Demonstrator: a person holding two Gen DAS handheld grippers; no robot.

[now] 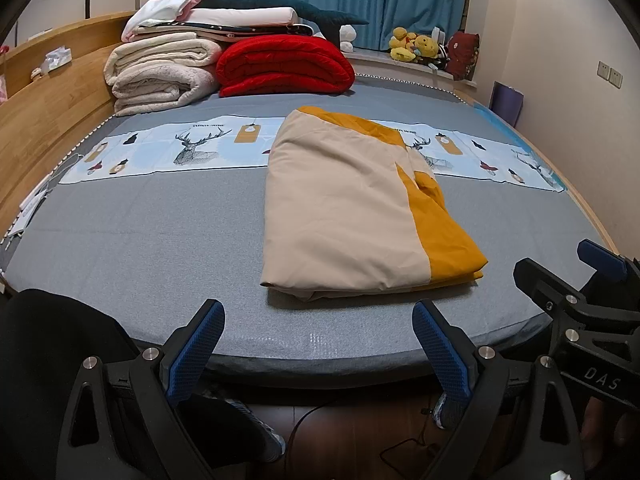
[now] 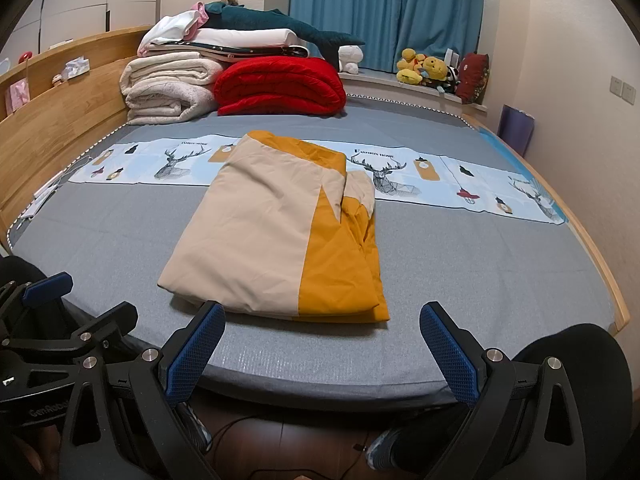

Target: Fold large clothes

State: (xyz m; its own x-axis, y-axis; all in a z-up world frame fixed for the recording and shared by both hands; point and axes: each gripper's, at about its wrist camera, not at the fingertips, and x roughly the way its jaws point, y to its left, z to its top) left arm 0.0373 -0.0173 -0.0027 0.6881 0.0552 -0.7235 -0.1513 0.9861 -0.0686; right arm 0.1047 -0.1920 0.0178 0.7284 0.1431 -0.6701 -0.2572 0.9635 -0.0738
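Note:
A beige and mustard-yellow cloth [image 1: 352,204] [image 2: 276,236] lies folded into a rectangle on the grey bed [image 1: 140,240] [image 2: 480,264], its near edge close to the mattress front. My left gripper [image 1: 318,320] stands open at the bed's front edge, short of the cloth and to its left, nothing between its blue pads. My right gripper [image 2: 320,322] is open too, just in front of the cloth's near edge, with nothing held. The right gripper [image 1: 592,276] shows at the right of the left wrist view, and the left gripper [image 2: 56,300] at the left of the right wrist view.
Folded blankets, a red quilt [image 1: 284,66] [image 2: 280,86] and a plush shark are stacked at the bed's far left by the wooden headboard [image 1: 44,120]. A printed deer strip [image 1: 180,148] crosses the bed. Plush toys [image 2: 428,66] sit on the window ledge. A person's dark-clad legs and cables are below.

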